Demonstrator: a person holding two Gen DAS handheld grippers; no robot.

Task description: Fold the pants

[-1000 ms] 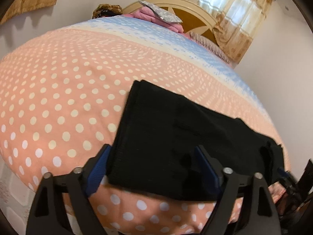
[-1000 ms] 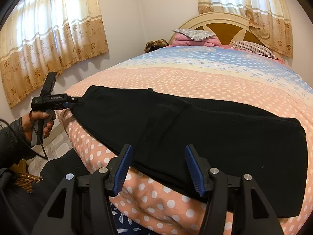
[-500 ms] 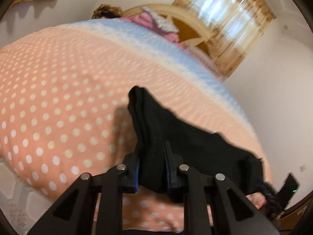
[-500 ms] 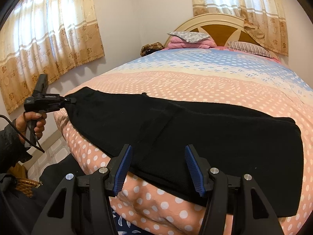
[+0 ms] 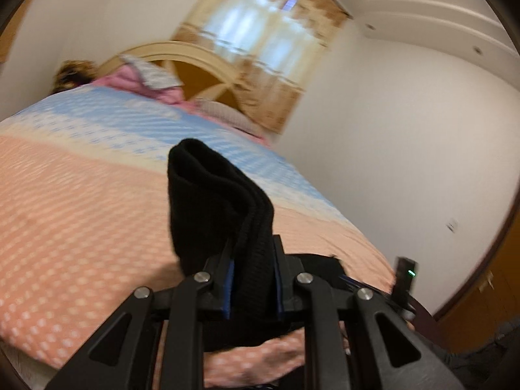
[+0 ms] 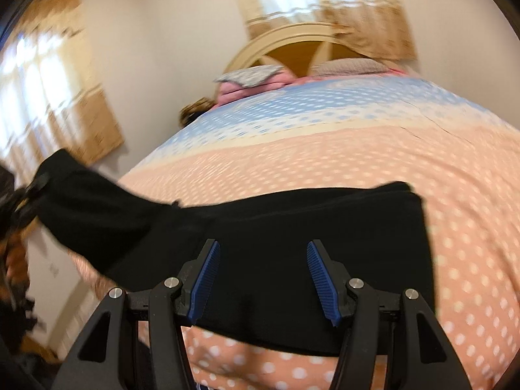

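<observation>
Black pants (image 6: 292,227) lie lengthwise along the near edge of the bed (image 6: 357,149). My left gripper (image 5: 252,260) is shut on one end of the pants (image 5: 211,201), and that bunched end stands up off the polka-dot cover (image 5: 81,211). In the right wrist view the lifted end (image 6: 81,201) rises toward the left edge, where the left gripper is blurred. My right gripper (image 6: 262,245) hangs open just above the middle of the pants, with its blue pads (image 6: 204,276) apart and nothing pinched. The right gripper's body (image 5: 404,276) shows at the bed's far corner.
Folded pink bedding and a grey pillow (image 6: 250,76) lie by the cream headboard (image 6: 292,42) at the far end. Curtained windows (image 6: 42,97) line the walls. A brown object (image 6: 195,112) sits at the bed's far left side. A wooden door (image 5: 481,292) stands at the right.
My left gripper shut on the near end of the pants, then lifted it up off the bed. The right gripper shifted sideways over the pants and rolled, staying open.
</observation>
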